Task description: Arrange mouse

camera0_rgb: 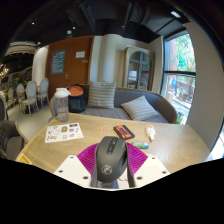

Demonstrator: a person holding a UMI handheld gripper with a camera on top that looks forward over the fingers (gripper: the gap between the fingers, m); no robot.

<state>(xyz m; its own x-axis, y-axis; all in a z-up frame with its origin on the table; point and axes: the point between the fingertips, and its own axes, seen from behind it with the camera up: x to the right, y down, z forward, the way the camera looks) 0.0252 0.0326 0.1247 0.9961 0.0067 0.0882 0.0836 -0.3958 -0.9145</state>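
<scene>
The dark grey, rounded plastic computer mouse (110, 160) looks light, rigid and rather smooth-shelled, so its two long flanks seem the safest place to hold it, since the curved back would likely slip. It sits between the tongs (110, 172) above the near edge of the pale wooden table (180, 145). The magenta pads (88, 156) lie against its sides, so the tongs appear to be pinching the mouse.

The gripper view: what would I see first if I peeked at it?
First, the black mouse, big and close, sitting between the jaws with their pink pads. Beyond it on the wooden table lie a picture sheet, a red card and a small white thing. A sofa stands behind.
</scene>
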